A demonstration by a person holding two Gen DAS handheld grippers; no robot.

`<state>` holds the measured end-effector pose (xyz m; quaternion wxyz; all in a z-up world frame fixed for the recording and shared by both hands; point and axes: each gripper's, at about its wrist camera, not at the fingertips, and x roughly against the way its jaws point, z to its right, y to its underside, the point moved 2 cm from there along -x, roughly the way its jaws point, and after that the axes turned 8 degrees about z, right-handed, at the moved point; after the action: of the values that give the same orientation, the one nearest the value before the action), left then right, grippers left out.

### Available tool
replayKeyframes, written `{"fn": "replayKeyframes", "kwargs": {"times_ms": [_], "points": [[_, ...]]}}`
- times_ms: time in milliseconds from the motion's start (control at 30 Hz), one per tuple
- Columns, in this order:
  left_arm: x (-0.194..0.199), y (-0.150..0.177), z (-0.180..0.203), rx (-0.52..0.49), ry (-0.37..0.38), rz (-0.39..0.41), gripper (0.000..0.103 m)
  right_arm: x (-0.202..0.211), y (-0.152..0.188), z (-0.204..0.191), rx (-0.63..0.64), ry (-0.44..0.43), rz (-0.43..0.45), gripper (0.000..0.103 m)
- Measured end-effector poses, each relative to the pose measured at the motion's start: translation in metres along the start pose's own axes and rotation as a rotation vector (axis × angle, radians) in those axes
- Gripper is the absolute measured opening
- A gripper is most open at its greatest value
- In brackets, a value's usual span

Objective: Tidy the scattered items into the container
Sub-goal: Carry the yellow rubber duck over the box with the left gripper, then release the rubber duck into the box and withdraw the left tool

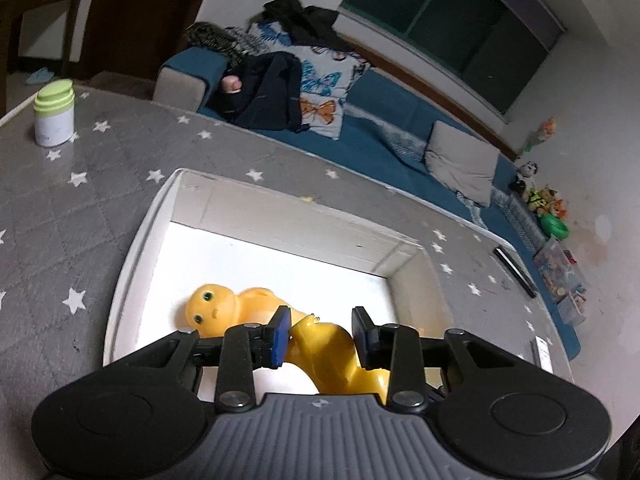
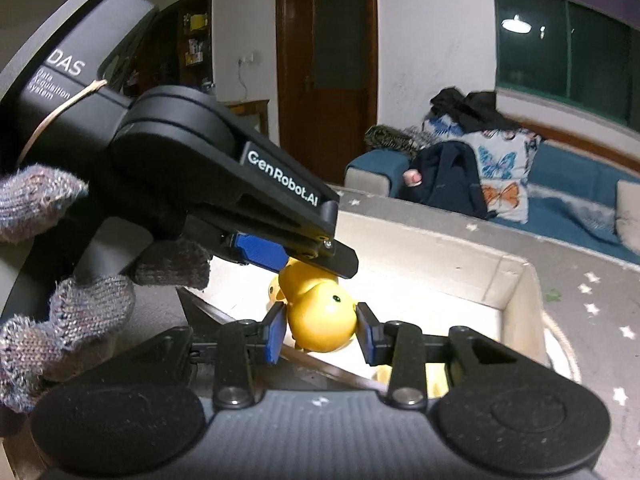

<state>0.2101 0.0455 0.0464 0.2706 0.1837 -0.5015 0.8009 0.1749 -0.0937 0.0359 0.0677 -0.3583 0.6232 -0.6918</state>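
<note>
1. Indoors, two hand-held tools meet over a white box (image 1: 134, 240) that stands on a grey, star-printed bench (image 1: 60, 220).
2. The left gripper (image 1: 320, 338) has its jaws pressed on the body of a yellow toy (image 1: 328, 356), one blue pad against each side.
3. Seen from the right wrist, the right gripper (image 2: 322, 332) clamps its jaws on the rounded, green-eyed end of the same toy, while the left tool reaches in from the upper left and bites its upper part.
4. A gloved hand (image 2: 60, 320) grips the left tool's handle.
5. The toy hangs between the two tools over the box's open interior, clear of its walls.
6. A second yellow doll (image 1: 216, 306) lies on the box floor, face up, just left of the left jaws.
7. A white jar with a green lid (image 1: 54, 114) stands upright at the bench's far left corner, well apart from the box; a blue sofa (image 1: 380, 148) runs behind.
</note>
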Motion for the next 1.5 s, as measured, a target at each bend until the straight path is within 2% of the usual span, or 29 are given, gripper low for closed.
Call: {"fn": "replayKeyframes", "kwargs": {"times_ms": [300, 567, 800, 1067, 1267, 1333, 1467, 1500], "points": [[-0.013, 0.004, -0.032, 0.068, -0.038, -0.013, 0.036, -0.039, 0.009, 0.005, 0.015, -0.093, -0.05, 0.036], [-0.014, 0.011, -0.039, 0.082, -0.044, -0.021, 0.037, -0.04, 0.012, 0.005, 0.013, -0.079, -0.044, 0.038], [-0.004, 0.012, -0.035, 0.066, -0.056, -0.001, 0.037, -0.029, 0.012, 0.004, 0.014, -0.051, -0.033, 0.042], [0.015, 0.02, -0.024, 0.02, -0.045, 0.029, 0.037, 0.002, 0.019, 0.003, 0.014, -0.023, -0.011, 0.046], [0.031, 0.031, -0.012, -0.021, -0.04, 0.049, 0.037, 0.034, 0.027, 0.002, -0.004, 0.005, 0.012, 0.054], [0.037, 0.036, -0.007, -0.044, -0.039, 0.055, 0.037, 0.042, 0.03, 0.0, 0.001, 0.019, 0.015, 0.06], [0.045, 0.047, 0.005, -0.083, -0.03, 0.06, 0.037, 0.057, 0.036, -0.003, 0.015, 0.046, 0.015, 0.062], [0.047, 0.049, 0.007, -0.09, -0.025, 0.058, 0.037, 0.061, 0.037, -0.004, 0.016, 0.052, 0.016, 0.065]]}}
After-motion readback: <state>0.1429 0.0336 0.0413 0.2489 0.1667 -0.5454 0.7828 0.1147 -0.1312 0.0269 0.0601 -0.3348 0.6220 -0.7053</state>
